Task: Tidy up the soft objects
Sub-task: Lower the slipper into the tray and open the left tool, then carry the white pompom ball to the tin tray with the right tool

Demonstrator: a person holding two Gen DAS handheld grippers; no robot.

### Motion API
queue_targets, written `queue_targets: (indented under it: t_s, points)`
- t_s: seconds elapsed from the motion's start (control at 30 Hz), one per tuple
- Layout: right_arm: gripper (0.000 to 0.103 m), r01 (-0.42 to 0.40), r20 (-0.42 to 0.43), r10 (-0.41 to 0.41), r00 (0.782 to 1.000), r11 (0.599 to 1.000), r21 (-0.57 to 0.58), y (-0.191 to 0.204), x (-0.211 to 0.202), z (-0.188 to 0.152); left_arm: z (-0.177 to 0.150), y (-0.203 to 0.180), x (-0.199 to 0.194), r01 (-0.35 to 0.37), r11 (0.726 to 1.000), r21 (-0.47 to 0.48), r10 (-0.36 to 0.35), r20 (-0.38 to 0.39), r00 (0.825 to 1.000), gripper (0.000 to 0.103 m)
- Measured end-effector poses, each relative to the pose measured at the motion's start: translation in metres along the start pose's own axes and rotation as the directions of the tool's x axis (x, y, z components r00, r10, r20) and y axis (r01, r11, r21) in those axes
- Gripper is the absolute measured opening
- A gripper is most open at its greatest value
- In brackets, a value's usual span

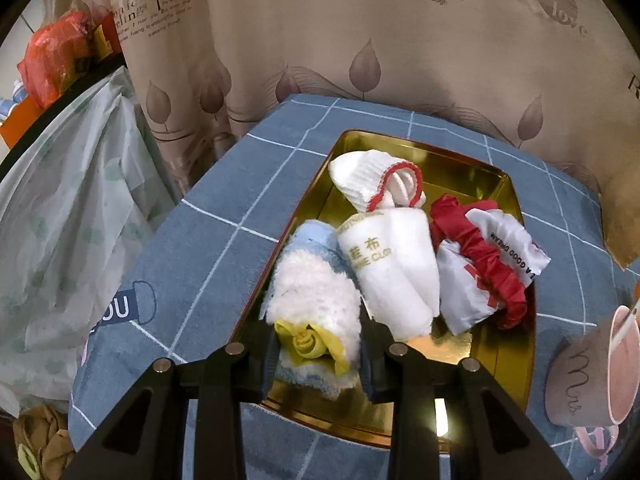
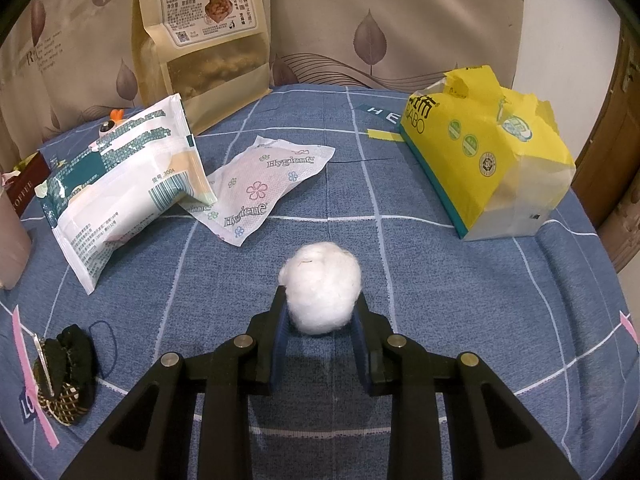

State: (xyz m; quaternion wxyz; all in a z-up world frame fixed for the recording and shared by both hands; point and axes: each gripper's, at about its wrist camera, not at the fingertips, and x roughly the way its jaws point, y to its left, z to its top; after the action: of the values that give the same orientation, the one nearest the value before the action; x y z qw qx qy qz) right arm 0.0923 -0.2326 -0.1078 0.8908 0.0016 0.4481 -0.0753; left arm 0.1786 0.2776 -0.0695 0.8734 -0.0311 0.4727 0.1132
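In the left wrist view a gold tin tray (image 1: 504, 364) lies on the blue checked cloth and holds soft items. My left gripper (image 1: 318, 350) is shut on a fluffy white-and-blue rolled sock with a yellow core (image 1: 316, 304) at the tray's near left. Beside it lie a rolled white cloth with gold lettering (image 1: 394, 276), a white sock with red trim (image 1: 374, 178) and a red-and-white fabric piece (image 1: 486, 268). In the right wrist view my right gripper (image 2: 320, 320) is shut on a white cotton ball (image 2: 322, 286) just above the cloth.
Right wrist view: a white-green packet (image 2: 128, 184), a Hygiene wipe pack (image 2: 264, 184), a kraft snack bag (image 2: 208, 40), a yellow tissue pack (image 2: 488, 148), and a small black pouch (image 2: 66, 380) near left. Left wrist view: a pink-grey cup (image 1: 588, 376) right of the tray, curtain behind.
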Motion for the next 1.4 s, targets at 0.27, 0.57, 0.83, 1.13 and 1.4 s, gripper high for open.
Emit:
queue_targets:
  t_s: [0.27, 0.57, 0.83, 1.13, 1.4]
  points:
    - [0.026, 0.005, 0.0, -0.005, 1.0, 1.0, -0.004, 0.003, 0.001, 0.001, -0.005, 0.004, -0.009, 0.04, 0.999, -0.002, -0.04, 0.012, 0.999, 0.046]
    - [0.027, 0.011, 0.0, -0.011, 1.0, 1.0, -0.008, 0.005, 0.001, 0.001, -0.008, 0.004, -0.041, 0.1, 0.995, -0.004, -0.099, 0.065, 0.993, 0.049]
    - [0.027, 0.018, 0.001, -0.018, 1.0, 1.0, -0.013, 0.004, 0.002, 0.001, -0.02, 0.01, -0.07, 0.129, 0.991, -0.033, -0.124, 0.115, 0.986, 0.054]
    - [0.027, 0.025, 0.002, -0.025, 1.0, 1.0, -0.017, -0.004, 0.004, 0.001, -0.052, 0.018, -0.083, 0.098, 0.992, -0.081, -0.087, 0.132, 0.987, 0.054]
    - [0.025, 0.017, -0.003, -0.017, 1.0, 1.0, -0.008, -0.01, 0.004, 0.002, -0.076, 0.007, -0.092, 0.028, 0.999, -0.039, -0.022, 0.166, 0.986, 0.054]
